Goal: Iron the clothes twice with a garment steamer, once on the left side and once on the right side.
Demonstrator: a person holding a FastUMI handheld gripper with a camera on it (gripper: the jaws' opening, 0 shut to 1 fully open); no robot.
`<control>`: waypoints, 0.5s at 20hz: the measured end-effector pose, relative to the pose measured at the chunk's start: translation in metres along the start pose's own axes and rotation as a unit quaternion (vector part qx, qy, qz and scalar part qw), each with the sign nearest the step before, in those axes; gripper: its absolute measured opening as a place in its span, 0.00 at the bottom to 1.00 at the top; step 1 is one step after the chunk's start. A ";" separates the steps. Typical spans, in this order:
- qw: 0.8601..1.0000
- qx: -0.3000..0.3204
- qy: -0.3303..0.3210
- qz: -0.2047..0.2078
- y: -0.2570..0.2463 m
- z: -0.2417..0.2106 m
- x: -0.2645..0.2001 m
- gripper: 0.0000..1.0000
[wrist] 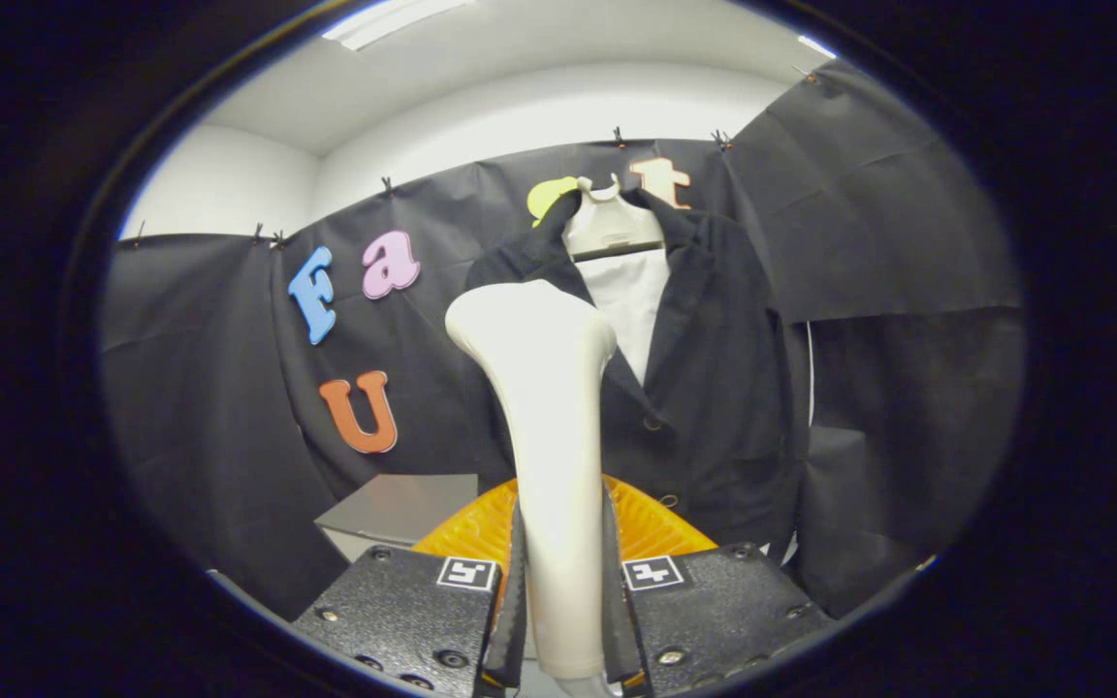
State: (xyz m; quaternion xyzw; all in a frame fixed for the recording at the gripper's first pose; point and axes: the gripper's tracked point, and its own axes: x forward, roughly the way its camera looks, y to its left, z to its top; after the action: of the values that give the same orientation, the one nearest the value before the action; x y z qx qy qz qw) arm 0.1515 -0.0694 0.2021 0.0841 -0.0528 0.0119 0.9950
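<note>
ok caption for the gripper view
Hand-held gripper shut on white plastic garment steamer, raised before dark hanging jacket.

We are looking into a makeshift recording booth set up inside a plain indoor room, not a home. Sheets of black cloth [869,223] are clipped up as walls with small clips [620,136] along their top edge. Above them we see bare white walls [229,179] and a long ceiling strip light [394,19].
</note>
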 end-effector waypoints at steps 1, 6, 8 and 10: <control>1.000 0.000 0.001 -0.003 -0.007 0.002 0.006 0.34; 1.000 -0.013 0.009 -0.009 -0.022 0.007 0.047 0.34; 1.000 -0.020 0.018 -0.010 -0.025 0.004 0.063 0.34; 0.999 -0.029 0.022 -0.012 -0.026 0.001 0.078 0.34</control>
State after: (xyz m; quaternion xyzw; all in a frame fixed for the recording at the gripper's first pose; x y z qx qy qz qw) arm 0.2293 -0.0943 0.2072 0.0556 -0.0304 -0.0001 0.9980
